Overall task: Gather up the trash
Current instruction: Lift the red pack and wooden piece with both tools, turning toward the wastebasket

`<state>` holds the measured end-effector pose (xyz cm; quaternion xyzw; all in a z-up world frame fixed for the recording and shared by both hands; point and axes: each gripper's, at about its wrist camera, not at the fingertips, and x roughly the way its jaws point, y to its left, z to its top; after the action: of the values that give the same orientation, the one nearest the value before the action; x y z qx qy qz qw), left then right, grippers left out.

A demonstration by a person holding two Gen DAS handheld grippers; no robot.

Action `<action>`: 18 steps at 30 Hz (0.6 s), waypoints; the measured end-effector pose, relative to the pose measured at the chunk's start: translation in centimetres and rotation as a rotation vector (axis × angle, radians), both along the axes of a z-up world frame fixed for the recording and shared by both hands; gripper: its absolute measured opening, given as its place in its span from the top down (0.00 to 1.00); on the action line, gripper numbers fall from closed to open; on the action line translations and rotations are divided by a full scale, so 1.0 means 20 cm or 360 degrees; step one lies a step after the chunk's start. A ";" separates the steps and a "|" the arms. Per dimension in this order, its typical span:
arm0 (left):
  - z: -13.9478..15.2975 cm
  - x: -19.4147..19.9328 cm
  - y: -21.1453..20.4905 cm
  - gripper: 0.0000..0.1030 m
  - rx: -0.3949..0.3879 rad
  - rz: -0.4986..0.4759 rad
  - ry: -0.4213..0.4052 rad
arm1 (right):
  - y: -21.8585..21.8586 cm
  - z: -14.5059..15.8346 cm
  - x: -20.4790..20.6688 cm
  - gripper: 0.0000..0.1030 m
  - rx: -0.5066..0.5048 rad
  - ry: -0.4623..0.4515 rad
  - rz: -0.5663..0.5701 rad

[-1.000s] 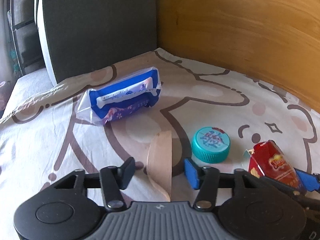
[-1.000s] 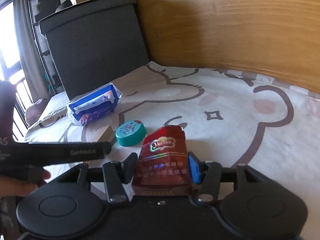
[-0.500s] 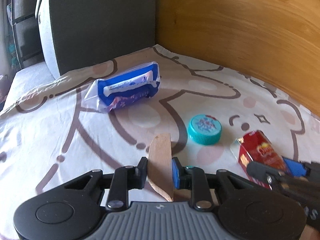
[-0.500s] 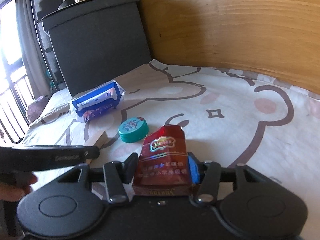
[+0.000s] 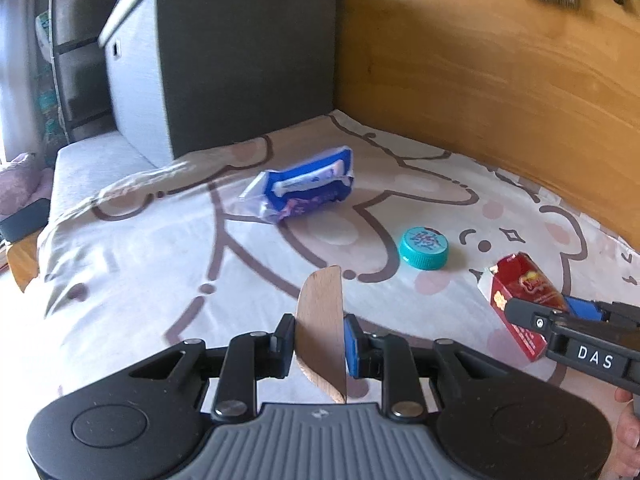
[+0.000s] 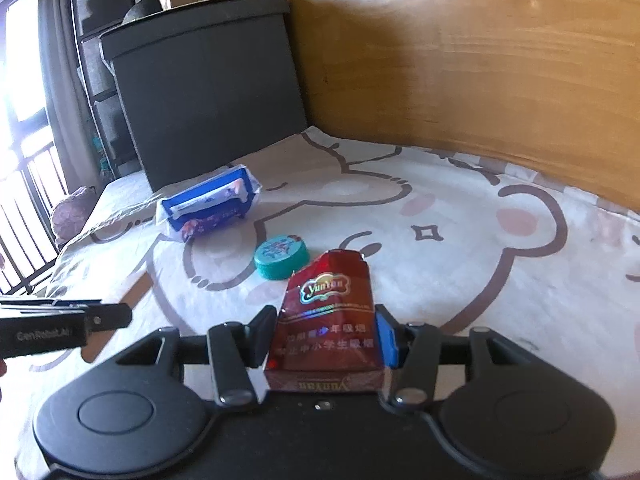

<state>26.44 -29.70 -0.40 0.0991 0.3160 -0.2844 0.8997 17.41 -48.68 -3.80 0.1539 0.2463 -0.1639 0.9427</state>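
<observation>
Lifted wooden stick [image 5: 320,320], apparently clamped between left claw [image 5: 319,342].

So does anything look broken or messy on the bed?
Yes. The red cigarette pack in the right gripper has a torn, crumpled top. The blue tissue pack on the bedsheet is squashed and gaping.

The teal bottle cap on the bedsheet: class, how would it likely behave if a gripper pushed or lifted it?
The teal bottle cap lies flat side up on the soft bedsheet, so a push would probably slide it, not roll it. It looks like stiff plastic, likely light. Its round rim could slip between flat jaws.
</observation>
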 end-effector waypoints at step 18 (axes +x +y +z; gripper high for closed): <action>0.14 -0.21 0.66 0.74 -0.0104 0.0224 0.0019 | 0.44 0.19 -0.11 0.49 -0.0003 0.0006 0.0160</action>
<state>22.27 -16.51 2.40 0.0456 0.3179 -0.2312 0.9184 15.24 -39.90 0.06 0.1402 0.2553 -0.1169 0.9495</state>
